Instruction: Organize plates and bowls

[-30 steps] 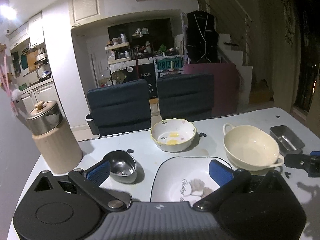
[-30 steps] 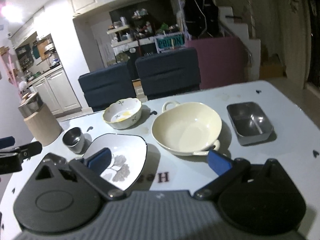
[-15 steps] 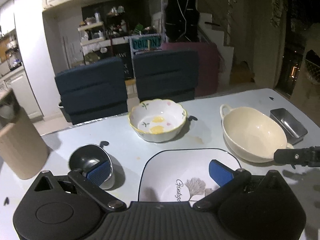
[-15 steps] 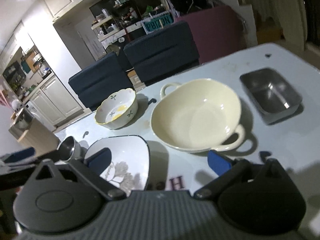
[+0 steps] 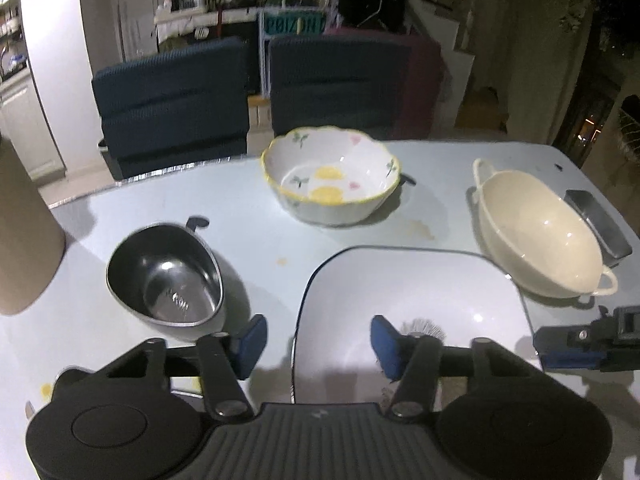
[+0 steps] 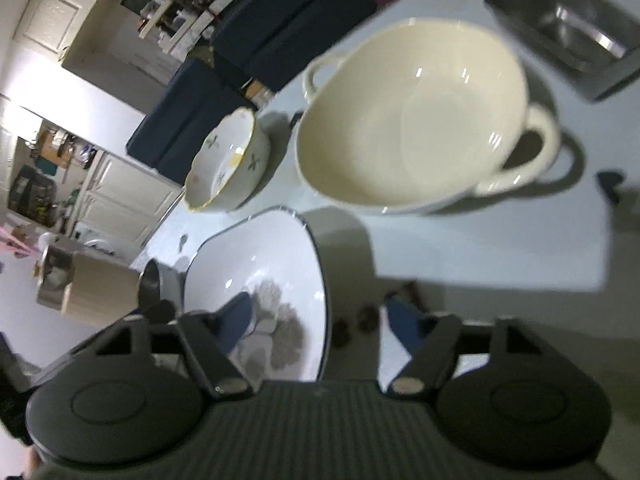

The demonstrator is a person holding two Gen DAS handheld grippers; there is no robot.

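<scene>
both grippers have dropped closer to the table since the earlier frames, and the dishes now loom larger.

left wrist view: the left gripper (image 5: 318, 340) tilts down over the near left edge of the plate (image 5: 416, 284), a glossy white rounded square with a thin dark rim and a grey leaf print. its jaws are closing, the plate's left rim runs between the blue pads, and they are not pressing on it yet. left of the plate sits a small steel cup (image 5: 166, 278), teardrop-shaped and shiny. behind it, towards the chairs (image 5: 172, 100), stands the floral bowl (image 5: 330, 176), scalloped with a yellow rim. further right is the cream bowl (image 5: 538, 232), smooth with two loop handles, and a steel tray (image 5: 600, 216) just behind it. a tan canister (image 5: 24, 232) stands at the left edge. the right gripper (image 5: 576, 346) shows at the right, by the plate's corner.

right wrist view: the picture is rolled and blurred. the right gripper (image 6: 320, 320) straddles the plate's (image 6: 280, 256) right rim, jaws closing, with one pad over the leaf print and the other over bare table (image 6: 480, 248); no contact visible. the cream bowl (image 6: 412, 128) sits just beyond the plate, the rectangular tray (image 6: 572, 36) past it, and the floral bowl (image 6: 228, 164) to the left.
</scene>
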